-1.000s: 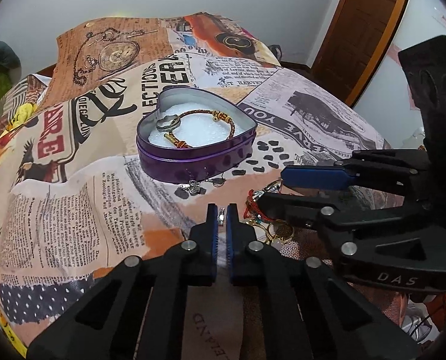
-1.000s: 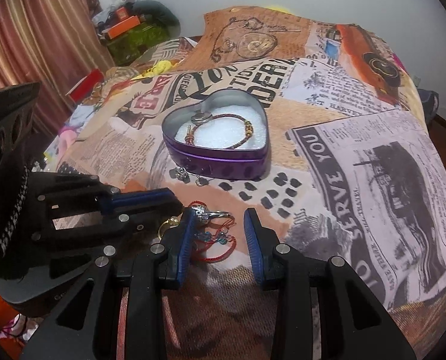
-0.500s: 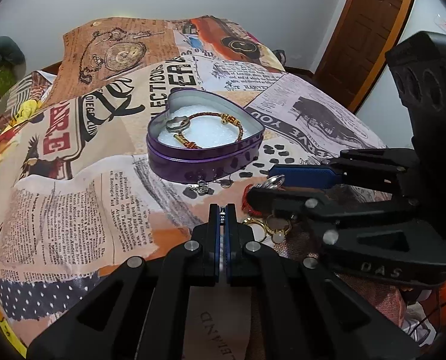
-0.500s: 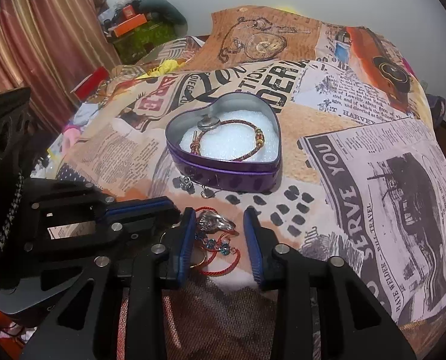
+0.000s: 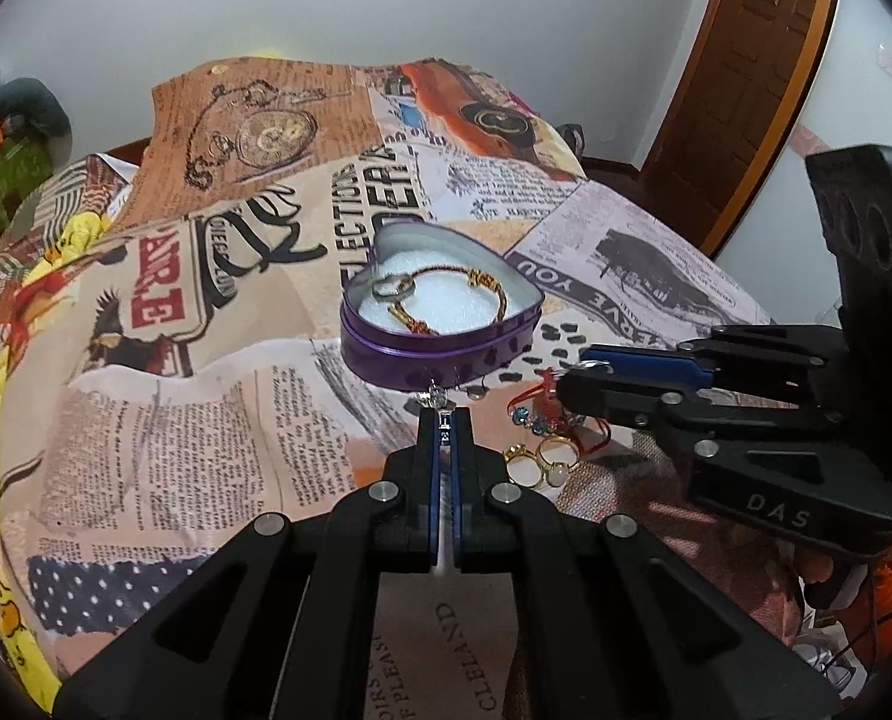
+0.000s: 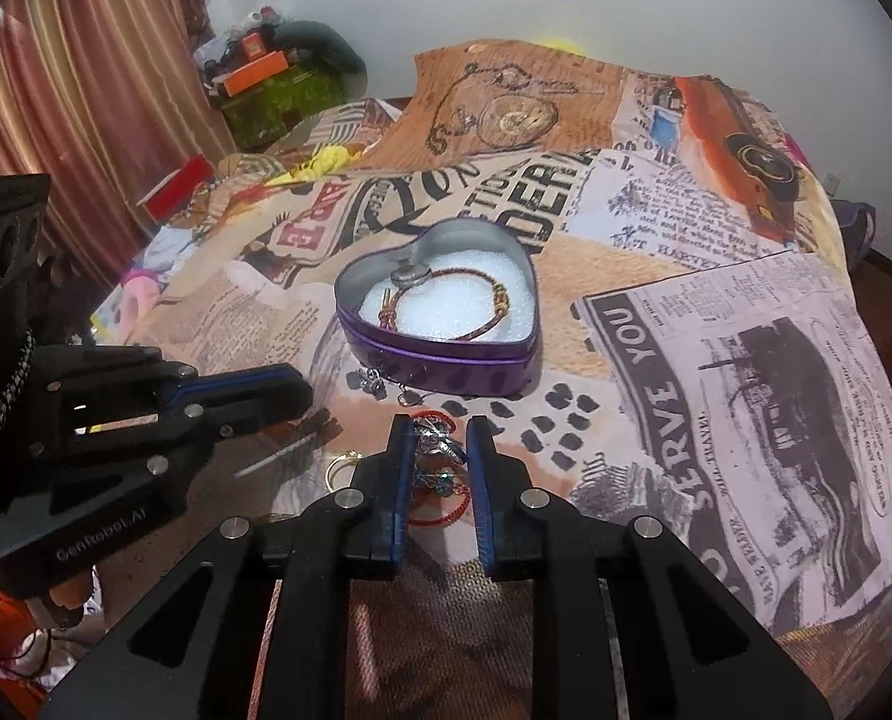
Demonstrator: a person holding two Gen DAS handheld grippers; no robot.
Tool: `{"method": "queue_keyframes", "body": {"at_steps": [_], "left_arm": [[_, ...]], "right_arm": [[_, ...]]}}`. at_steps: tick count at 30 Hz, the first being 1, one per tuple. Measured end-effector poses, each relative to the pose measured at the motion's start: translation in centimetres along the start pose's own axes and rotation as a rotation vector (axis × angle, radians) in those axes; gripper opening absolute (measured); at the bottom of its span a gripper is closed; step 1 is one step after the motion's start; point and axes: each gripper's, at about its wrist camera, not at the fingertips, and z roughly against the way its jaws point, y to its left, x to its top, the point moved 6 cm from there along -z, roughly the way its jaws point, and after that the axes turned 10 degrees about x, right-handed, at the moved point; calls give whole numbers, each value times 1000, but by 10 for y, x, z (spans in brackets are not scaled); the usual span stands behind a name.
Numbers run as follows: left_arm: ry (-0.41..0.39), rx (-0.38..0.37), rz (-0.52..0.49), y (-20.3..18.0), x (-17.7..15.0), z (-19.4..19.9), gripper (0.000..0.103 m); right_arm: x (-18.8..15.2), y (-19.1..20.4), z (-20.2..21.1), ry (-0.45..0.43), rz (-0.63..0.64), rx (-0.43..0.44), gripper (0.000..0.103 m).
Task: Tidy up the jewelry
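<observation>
A home bedroom: a bed under a newspaper-print cover (image 6: 716,360), pink curtains (image 6: 86,90) at the left, a wooden door (image 5: 764,78) at the far right, white walls behind

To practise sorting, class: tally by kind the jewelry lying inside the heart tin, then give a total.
Ring: 1
Bracelet: 1
Total: 2

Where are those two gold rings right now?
In the left wrist view the two gold rings lie on the newspaper-print cloth, just right of the left gripper, nearer than the purple heart-shaped tin.
</observation>
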Motion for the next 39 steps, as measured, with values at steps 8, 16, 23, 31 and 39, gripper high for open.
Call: {"method": "queue_keyframes", "body": {"at_steps": [8,16,23,31,39], "left_arm": [[-52,15,5,3,12,20,1],[-109,24,11,7,28,37,1],[-146,29,17,11,40,43,1],[-152,30,21,15,51,34,1],[-123,20,17,15,54,11,1]], "right_arm": [[7,2,26,-60,-2,-18,16],[20,5,46,-127,3,-38,16],[35,3,55,-176,5,-47,16],[45,-3,47,-187,-6,-40,16],[49,-10,27,-156,-16,-21,16]]}}
